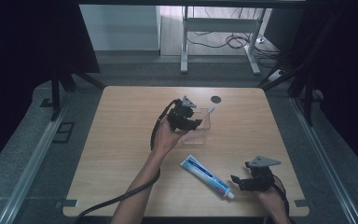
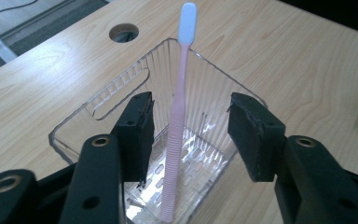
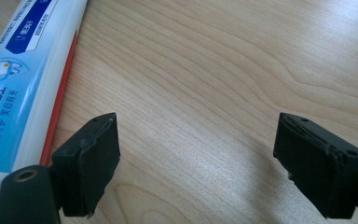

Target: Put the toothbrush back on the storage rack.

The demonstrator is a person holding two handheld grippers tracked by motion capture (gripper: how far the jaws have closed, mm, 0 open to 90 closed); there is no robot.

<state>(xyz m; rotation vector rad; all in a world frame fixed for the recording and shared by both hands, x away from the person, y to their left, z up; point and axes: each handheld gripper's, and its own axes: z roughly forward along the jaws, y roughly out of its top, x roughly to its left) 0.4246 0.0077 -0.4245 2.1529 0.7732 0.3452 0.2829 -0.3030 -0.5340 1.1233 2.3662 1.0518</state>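
Starting at the left of the high view, the wooden table (image 1: 121, 154) has a wide bare stretch from its left edge to the person's left forearm (image 1: 142, 186), which crosses the near edge and angles up toward the middle; left gripper (image 1: 185, 117) sits above the near-left side of the clear plastic bin (image 1: 204, 133), a black cable trailing from it off the near edge; in the left gripper view its jaws stand parted on either side of the pink toothbrush (image 2: 177, 126), pads off the handle with a gap on both sides, so released, not grasping; the toothbrush stands upright-ish in the bin, foot on the slotted bin floor, white head (image 2: 187, 17) leaning on the far rim and poking above it; bin walls sit close outside both jaws, little side room there; round cable hole (image 1: 216, 99) in the table lies just beyond the bin near the far edge; bare wood all round the bin; toothpaste tube (image 1: 207, 176) lies flat and diagonal in front of the bin, apart from it, cap end toward the near right; right gripper (image 1: 243, 179) rests low near the table's near-right corner, just beside the cap end, not touching; in the right gripper view its jaws gape wide over bare wood, nothing between them, tube along their left; open table beyond to the right edge.
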